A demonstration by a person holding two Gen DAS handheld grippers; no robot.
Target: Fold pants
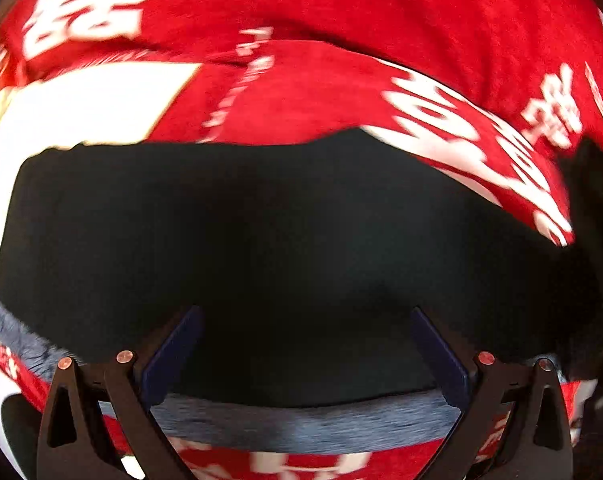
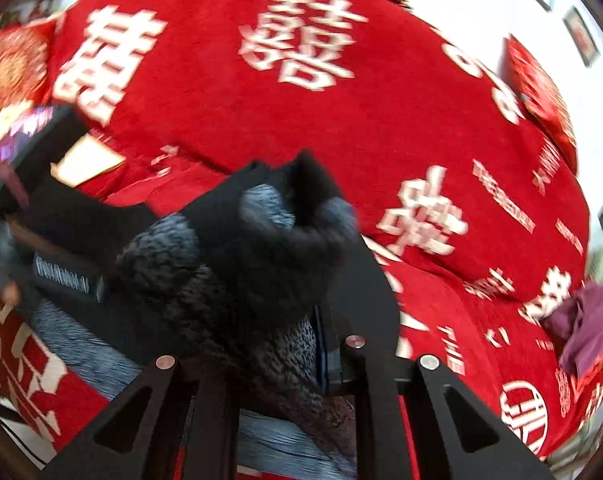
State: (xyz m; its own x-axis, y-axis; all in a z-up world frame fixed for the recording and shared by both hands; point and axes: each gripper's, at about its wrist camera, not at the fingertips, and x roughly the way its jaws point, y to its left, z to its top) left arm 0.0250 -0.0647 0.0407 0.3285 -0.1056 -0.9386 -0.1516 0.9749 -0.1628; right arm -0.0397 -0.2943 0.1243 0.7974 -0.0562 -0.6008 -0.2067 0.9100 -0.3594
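Left wrist view: your left gripper (image 1: 301, 356) points steeply down over the pants (image 1: 285, 248), fingers (image 1: 173, 352) spread wide, nothing pinched between them. The pants lie flat under it as a broad black panel on the red blanket (image 1: 341, 12) of the bed. A grey ribbed waistband (image 1: 301, 420) runs edge to edge just below the fingertips. A white patch of the blanket print sits at upper left, white characters at upper right. Everything is motion-blurred.

Right wrist view: your right gripper (image 2: 285, 312) is angled down more gently and rolled, so the bed looks tilted. Its fingers are clenched on a bunched wad of the pants (image 2: 261, 248), black cloth with grey knit, lifted off the blanket (image 2: 381, 120). The pads are mostly buried in the cloth. The rest of the pants trail down and left to the bed. At far left the other gripper's dark body shows, blurred. A round red cushion (image 2: 13, 68) lies at upper left, a red pillow (image 2: 541, 96) at upper right, a purple cloth (image 2: 589, 320) at the right edge. No containers in view.
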